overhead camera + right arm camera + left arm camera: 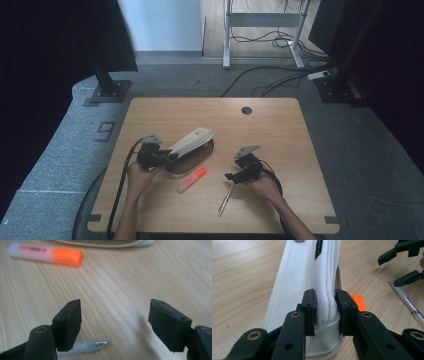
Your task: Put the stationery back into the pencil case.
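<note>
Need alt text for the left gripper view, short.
The left gripper is shut on the edge of a white fabric pencil case on a wooden table. To the right lie an orange highlighter and a pen, with the right gripper open above them.

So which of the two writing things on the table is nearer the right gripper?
The clear pen, lying just under the right gripper; the orange highlighter lies farther left, beside the white pouch.

So it's a light wooden table with rounded corners and a small dark round hole near the far edge. Lying on it: a white pencil case left of centre, an orange highlighter just in front of that, and a pen off to the right.
</note>
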